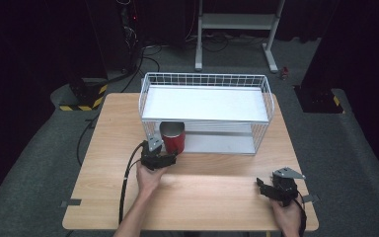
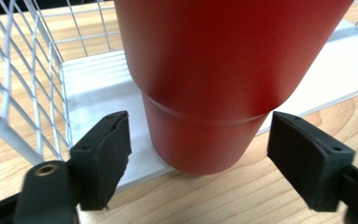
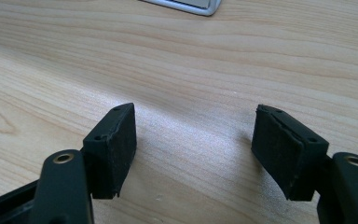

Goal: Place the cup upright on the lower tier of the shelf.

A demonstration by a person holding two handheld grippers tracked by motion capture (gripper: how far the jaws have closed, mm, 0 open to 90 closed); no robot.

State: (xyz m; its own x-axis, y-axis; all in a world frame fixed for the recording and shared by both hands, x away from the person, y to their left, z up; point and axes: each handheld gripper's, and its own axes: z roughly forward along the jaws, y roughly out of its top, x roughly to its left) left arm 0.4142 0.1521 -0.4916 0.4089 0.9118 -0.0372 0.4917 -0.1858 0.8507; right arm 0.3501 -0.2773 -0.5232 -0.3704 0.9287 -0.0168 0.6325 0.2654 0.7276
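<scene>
Red cup [image 2: 214, 84] stands between left gripper's [image 2: 198, 158] open, untouching jaws.

Setting: a lab or recording studio, not a home. Evidence: one plain wooden table [image 1: 192, 197] on grey carpet [image 1: 39, 163], black drapes [image 1: 24, 44] closing off the dark surround, bundled cables [image 1: 138, 59] running along the far floor, the feet of a white metal stand [image 1: 237, 29] at the far side, and yellow-and-black hazard-striped bases [image 1: 84, 98] at far left and right. Tape marks [image 1: 71, 203] sit on the table's near corners.
</scene>
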